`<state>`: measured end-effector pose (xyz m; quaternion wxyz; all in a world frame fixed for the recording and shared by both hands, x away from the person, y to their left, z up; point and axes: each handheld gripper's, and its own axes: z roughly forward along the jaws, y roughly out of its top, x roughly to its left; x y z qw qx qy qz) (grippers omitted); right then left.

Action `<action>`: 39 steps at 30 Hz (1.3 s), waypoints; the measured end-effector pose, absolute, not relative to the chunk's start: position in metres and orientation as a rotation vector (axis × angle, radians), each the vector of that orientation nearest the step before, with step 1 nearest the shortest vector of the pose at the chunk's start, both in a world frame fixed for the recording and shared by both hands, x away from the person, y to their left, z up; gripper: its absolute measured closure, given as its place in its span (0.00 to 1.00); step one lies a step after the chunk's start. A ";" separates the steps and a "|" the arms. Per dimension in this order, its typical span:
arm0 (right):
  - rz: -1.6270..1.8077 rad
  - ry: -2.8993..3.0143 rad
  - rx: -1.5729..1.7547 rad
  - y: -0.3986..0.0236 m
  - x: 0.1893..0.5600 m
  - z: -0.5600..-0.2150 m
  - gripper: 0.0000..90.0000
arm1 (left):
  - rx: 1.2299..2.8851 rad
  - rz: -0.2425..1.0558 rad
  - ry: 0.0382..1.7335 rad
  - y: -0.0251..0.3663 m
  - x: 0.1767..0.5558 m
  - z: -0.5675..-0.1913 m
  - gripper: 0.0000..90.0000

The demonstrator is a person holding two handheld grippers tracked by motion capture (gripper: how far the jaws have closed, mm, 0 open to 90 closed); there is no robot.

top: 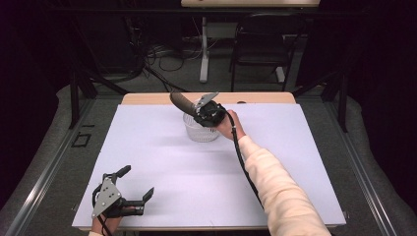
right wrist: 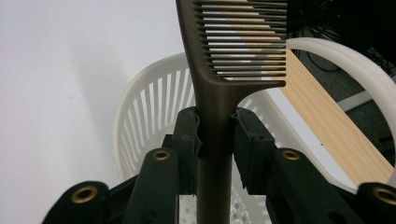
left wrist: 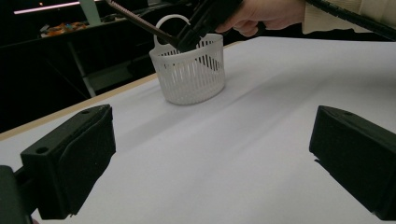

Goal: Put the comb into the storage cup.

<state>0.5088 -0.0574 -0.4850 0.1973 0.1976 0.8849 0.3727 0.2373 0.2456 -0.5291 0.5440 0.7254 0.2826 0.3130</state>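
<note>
While pinched by its handle between the pads of the right tool [right wrist: 215,135], comb [right wrist: 219,70] held tilted above the basket [top: 200,129], teeth end up and past the rim. Basket standing on the bench [top: 162,162], toward its far edge. Well apart from the basket, at the near edge, left tool [top: 135,183] resting with jaws spread, nothing between.

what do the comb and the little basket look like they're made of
Comb: probably hard plastic, dark brown with a dull sheen, handle and teeth moulded in one smooth piece. Basket: most likely moulded white plastic, matte and slightly translucent, with thin slotted walls and a hoop handle.
</note>
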 end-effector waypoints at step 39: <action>1.010 2.586 0.670 -0.110 0.458 -0.438 0.04 | 1.725 0.748 0.674 0.244 0.237 -0.529 0.00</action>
